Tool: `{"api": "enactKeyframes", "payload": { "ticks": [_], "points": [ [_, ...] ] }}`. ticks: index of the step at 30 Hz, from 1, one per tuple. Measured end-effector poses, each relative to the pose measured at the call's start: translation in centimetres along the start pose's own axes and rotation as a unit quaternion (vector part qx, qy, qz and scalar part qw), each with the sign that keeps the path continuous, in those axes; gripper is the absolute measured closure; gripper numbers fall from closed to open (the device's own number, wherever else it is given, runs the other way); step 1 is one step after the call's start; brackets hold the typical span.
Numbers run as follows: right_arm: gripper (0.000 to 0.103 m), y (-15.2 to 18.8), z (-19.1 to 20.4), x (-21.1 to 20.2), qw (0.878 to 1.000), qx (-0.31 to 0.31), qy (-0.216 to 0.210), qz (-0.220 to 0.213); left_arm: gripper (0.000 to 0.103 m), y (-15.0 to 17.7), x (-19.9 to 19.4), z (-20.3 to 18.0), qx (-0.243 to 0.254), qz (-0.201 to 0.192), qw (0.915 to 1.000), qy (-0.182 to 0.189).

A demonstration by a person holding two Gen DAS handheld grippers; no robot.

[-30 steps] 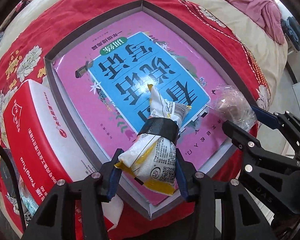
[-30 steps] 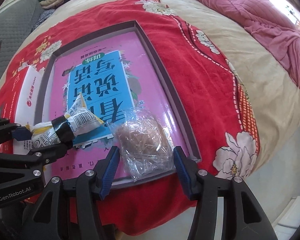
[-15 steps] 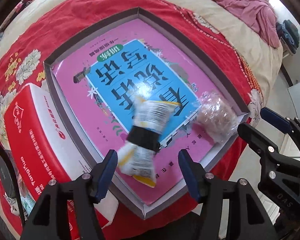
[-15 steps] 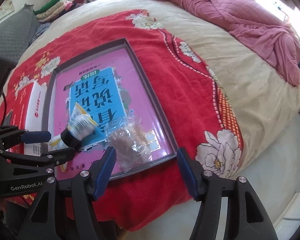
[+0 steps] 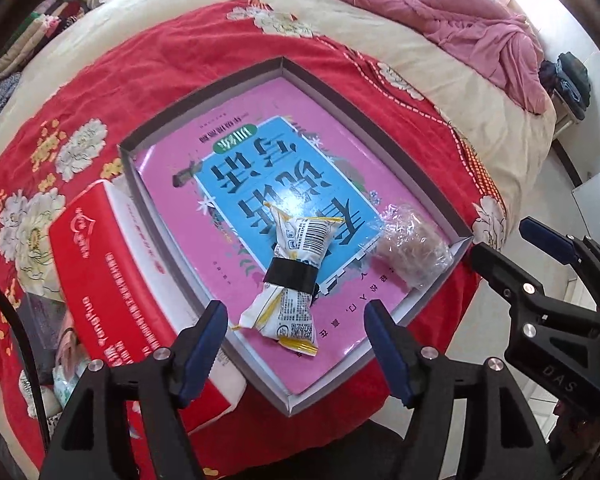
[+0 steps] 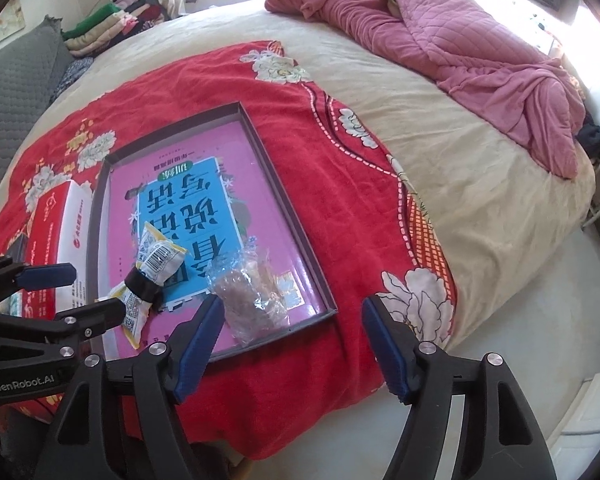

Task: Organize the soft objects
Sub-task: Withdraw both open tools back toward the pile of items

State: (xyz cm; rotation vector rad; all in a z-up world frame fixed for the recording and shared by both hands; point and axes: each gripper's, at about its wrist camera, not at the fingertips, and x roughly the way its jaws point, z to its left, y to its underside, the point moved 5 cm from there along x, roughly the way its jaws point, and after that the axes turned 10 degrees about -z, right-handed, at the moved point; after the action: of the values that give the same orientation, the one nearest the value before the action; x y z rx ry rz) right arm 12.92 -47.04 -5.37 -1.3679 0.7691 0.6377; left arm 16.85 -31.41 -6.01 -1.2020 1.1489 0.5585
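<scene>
Both grippers, left (image 5: 294,342) and right (image 6: 292,340), have released and lifted, fingers opening empty, leaving the yellow-white taped snack packet (image 5: 290,276) and clear plastic-wrapped bun (image 5: 414,250) placed in the shallow grey box (image 5: 204,92).

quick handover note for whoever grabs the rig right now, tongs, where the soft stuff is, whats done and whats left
Left tongs: opening, nothing between the pads, above the taped snack packet.
Right tongs: opening, empty, above the clear bag.
Both soft items lie loose in the shallow tray, on the pink book; packet left, bag at the near right corner.
Done: both are in the tray.
Left: possibly the items beside the red box; unclear from here.
</scene>
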Motion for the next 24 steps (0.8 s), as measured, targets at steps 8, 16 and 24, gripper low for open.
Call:
{"api": "enactKeyframes", "payload": {
  "ticks": [8, 16, 24],
  "points": [
    [0.030, -0.5, 0.6, -1.9, 1.000, -0.003, 0.009, -0.014, 0.032, 0.2, -2.9, 0.5, -0.004, -0.031, 0.9995, -0.007],
    [0.030, -1.1, 2.0, -3.9, 0.999, 0.007, 0.007, -0.034, 0.031, 1.1, -5.7, 2.2, -0.020, -0.059, 0.9980, -0.008],
    [0.030, -1.8, 3.9, -6.0, 0.998, 0.016, 0.004, -0.058, 0.031, 2.6, -7.7, 5.0, -0.052, -0.071, 0.9961, -0.006]
  ]
}}
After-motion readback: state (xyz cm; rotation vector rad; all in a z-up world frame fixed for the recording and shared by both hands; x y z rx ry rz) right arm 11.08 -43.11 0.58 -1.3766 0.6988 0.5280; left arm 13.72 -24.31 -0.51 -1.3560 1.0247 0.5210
